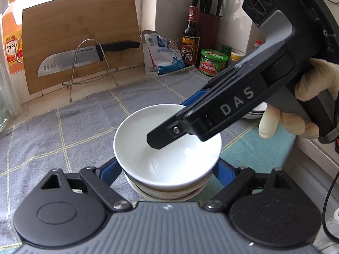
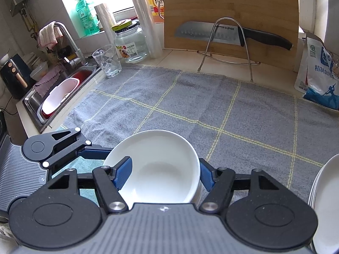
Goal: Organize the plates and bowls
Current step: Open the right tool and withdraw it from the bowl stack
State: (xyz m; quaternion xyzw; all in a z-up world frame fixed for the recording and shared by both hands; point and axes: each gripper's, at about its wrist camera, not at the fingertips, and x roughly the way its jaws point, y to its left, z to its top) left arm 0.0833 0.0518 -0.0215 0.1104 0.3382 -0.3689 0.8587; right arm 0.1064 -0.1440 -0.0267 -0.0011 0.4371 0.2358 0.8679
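Observation:
A white bowl (image 1: 137, 139) sits on top of a stack of white bowls (image 1: 169, 192) on the grey checked cloth (image 1: 63, 131). My right gripper (image 1: 169, 122), held by a gloved hand (image 1: 313, 78), reaches in from the right and is shut on the top bowl's far rim, one finger inside and one outside. The right wrist view shows the same grip: right gripper (image 2: 164, 175), bowl (image 2: 161, 154). My left gripper (image 1: 169, 165) stands open, with a blue finger close on each side of the stack. One of its fingers (image 2: 95, 152) shows at the bowl's left.
Stacked white plates (image 2: 326, 201) stand to the right of the bowls. At the back lean a bamboo cutting board (image 2: 231, 6), a knife (image 2: 211, 32) and a wire rack (image 2: 226, 46). A glass (image 2: 108, 61) and a sink (image 2: 63, 89) are at left. Bottles and jars (image 1: 211, 61) fill the corner.

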